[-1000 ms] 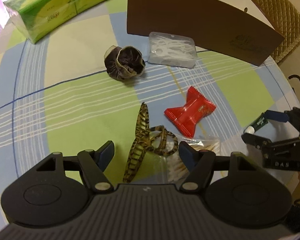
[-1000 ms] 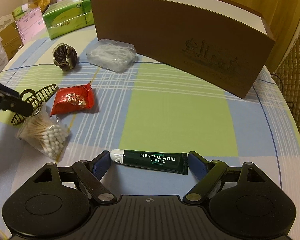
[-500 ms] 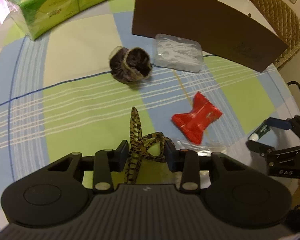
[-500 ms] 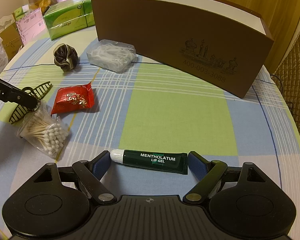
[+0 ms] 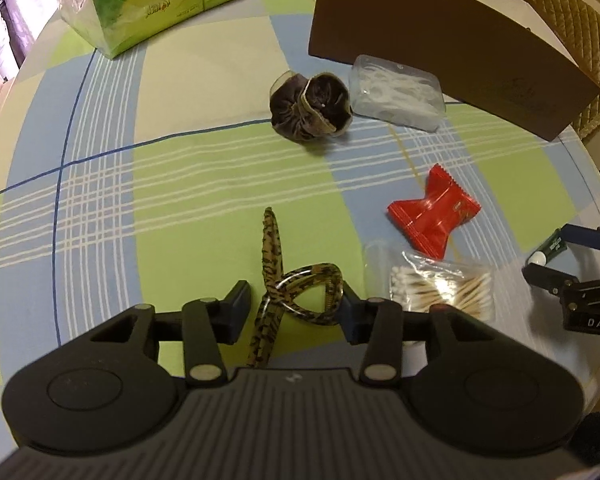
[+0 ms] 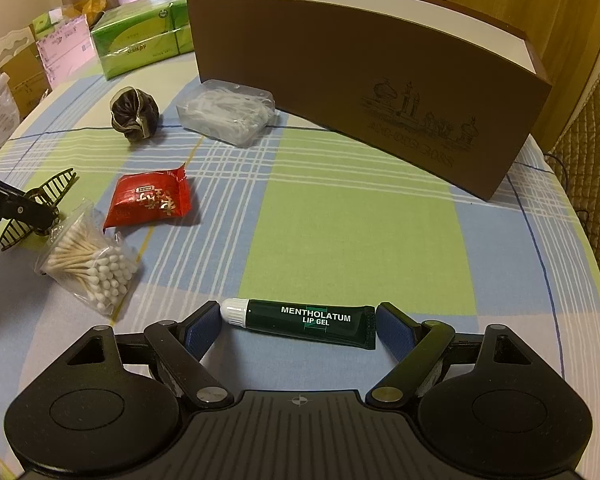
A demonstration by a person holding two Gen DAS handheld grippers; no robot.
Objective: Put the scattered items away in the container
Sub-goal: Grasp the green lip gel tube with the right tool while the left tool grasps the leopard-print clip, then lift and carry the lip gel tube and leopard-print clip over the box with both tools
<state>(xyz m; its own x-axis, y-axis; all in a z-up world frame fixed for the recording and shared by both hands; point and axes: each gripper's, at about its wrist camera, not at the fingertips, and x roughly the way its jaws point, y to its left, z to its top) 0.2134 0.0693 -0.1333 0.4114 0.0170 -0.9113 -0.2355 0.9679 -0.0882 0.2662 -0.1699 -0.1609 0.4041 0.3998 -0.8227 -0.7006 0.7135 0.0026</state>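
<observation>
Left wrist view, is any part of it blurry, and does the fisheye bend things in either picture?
Left wrist view: the right edge smears around the cotton swab bag, while the centre stays sharp. Right wrist view: sharp overall, but the brown box bows into an arc; the lip gel tube label reads clearly.

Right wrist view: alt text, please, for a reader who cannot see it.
The right gripper brackets a green Mentholatum lip gel tube lengthwise on a checked tablecloth. Beyond stands an open brown box; left lie cotton swabs and a red packet.
</observation>
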